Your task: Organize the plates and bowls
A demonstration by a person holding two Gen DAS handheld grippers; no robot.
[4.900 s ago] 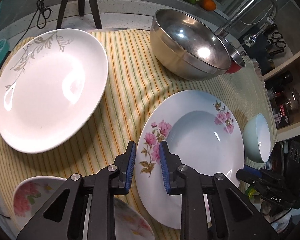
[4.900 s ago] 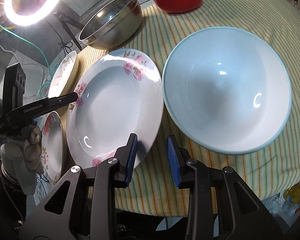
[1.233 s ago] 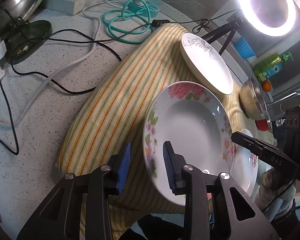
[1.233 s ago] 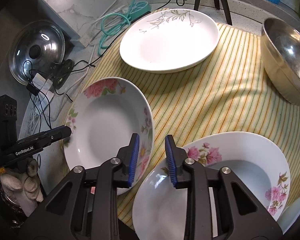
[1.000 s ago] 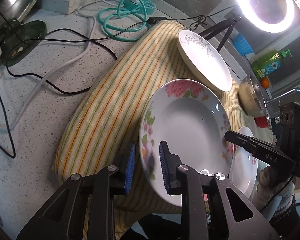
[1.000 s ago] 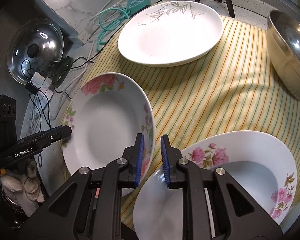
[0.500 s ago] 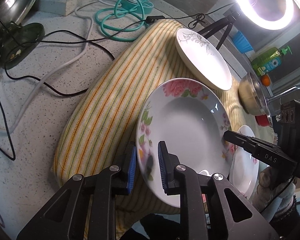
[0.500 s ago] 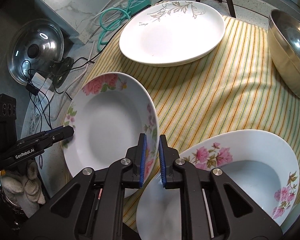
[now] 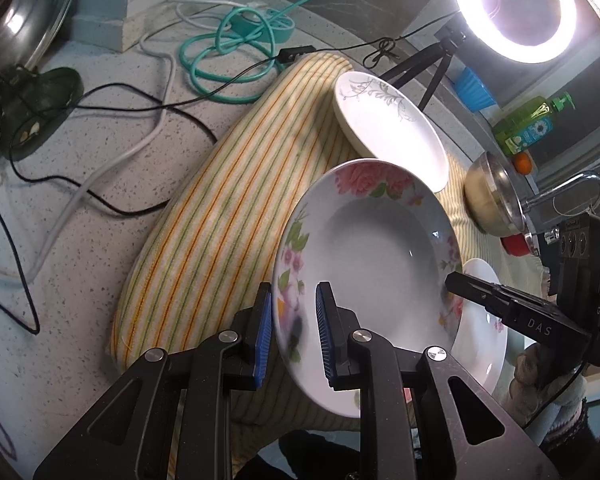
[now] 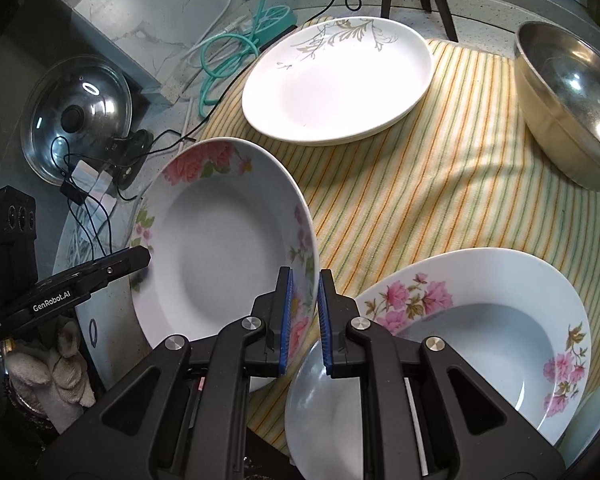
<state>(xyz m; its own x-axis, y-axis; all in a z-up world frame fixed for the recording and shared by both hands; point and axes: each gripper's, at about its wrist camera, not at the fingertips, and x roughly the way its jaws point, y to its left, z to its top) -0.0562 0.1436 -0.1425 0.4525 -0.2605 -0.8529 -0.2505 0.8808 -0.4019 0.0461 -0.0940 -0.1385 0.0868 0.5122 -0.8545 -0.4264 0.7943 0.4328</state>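
At the striped cloth's (image 10: 440, 168) near-left corner, both grippers (image 9: 292, 324) (image 10: 303, 312) pinched opposite rims of the rose plate (image 10: 228, 248); uneven lifting could slip it onto the neighbouring plate (image 10: 480, 340).

Plates (image 10: 336, 80) and metal bowl (image 10: 572, 100) on cloth (image 10: 440, 184)
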